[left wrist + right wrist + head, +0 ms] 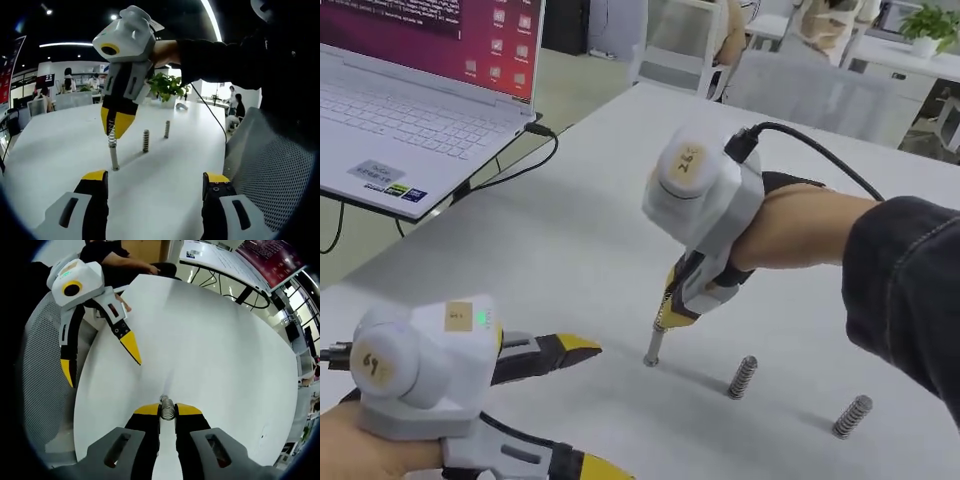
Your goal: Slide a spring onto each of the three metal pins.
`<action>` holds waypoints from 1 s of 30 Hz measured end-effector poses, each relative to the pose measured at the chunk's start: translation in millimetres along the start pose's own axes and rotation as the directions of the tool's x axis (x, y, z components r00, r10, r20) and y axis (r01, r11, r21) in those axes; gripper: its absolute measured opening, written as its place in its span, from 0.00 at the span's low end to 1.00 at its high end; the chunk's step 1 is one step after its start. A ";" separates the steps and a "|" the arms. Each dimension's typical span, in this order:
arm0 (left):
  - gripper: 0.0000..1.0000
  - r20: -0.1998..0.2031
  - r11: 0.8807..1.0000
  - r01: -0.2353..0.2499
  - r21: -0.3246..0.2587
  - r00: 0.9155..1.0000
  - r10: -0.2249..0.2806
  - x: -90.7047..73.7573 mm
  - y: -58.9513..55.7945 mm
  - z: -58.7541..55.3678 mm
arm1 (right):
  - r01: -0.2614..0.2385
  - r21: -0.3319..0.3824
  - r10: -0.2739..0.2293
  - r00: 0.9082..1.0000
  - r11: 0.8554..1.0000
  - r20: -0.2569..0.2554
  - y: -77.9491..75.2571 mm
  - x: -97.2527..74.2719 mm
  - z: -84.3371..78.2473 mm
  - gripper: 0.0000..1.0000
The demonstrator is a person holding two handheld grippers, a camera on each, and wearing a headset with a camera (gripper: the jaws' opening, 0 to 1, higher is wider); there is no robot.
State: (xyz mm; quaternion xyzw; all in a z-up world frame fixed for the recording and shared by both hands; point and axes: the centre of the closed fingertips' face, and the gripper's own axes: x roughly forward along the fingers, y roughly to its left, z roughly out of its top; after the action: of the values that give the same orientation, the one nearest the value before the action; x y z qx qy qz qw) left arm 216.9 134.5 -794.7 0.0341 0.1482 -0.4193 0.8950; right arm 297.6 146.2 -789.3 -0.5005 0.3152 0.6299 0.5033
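Right gripper view: spring in tool

An open laptop is set on the white bench. A potted plant is seen beyond it, a grey mesh chair alongside, and light strips overhead.

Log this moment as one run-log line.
right gripper: shut on spring, at top of near pin | left gripper: open, holding nothing | other two pins: loaded | pending: seat this spring
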 end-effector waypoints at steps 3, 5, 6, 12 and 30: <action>0.73 -0.002 1.000 0.002 0.001 1.000 -0.002 0.2 -0.2 -0.2 | -0.005 -0.001 0.005 1.000 1.000 -0.009 0.4 4.9 -0.5 0.08; 0.73 -0.002 1.000 0.003 0.001 1.000 -0.003 0.3 -0.5 -0.1 | -0.008 -0.006 0.008 1.000 1.000 -0.021 -0.4 8.7 -1.9 0.08; 0.73 -0.001 1.000 0.003 0.000 1.000 -0.003 0.3 -0.5 -0.1 | -0.008 -0.008 0.008 1.000 1.000 -0.025 -1.1 10.2 -2.4 0.08; 0.73 0.000 1.000 0.000 -0.003 1.000 0.000 -0.2 0.5 -1.0 | -0.019 -0.010 0.019 0.999 1.000 -0.043 1.5 18.6 -3.3 0.08; 0.73 -0.004 1.000 -0.004 -0.010 1.000 0.004 -1.6 2.6 -3.3 | -0.039 0.001 0.039 0.997 0.999 -0.061 -5.8 44.6 -13.0 0.09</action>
State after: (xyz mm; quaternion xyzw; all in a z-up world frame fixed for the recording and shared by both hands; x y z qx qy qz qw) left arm 217.1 138.0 -797.5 0.0309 0.1521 -0.4169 0.8956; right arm 307.5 150.4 -834.9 -0.5134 0.3399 0.6241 0.4811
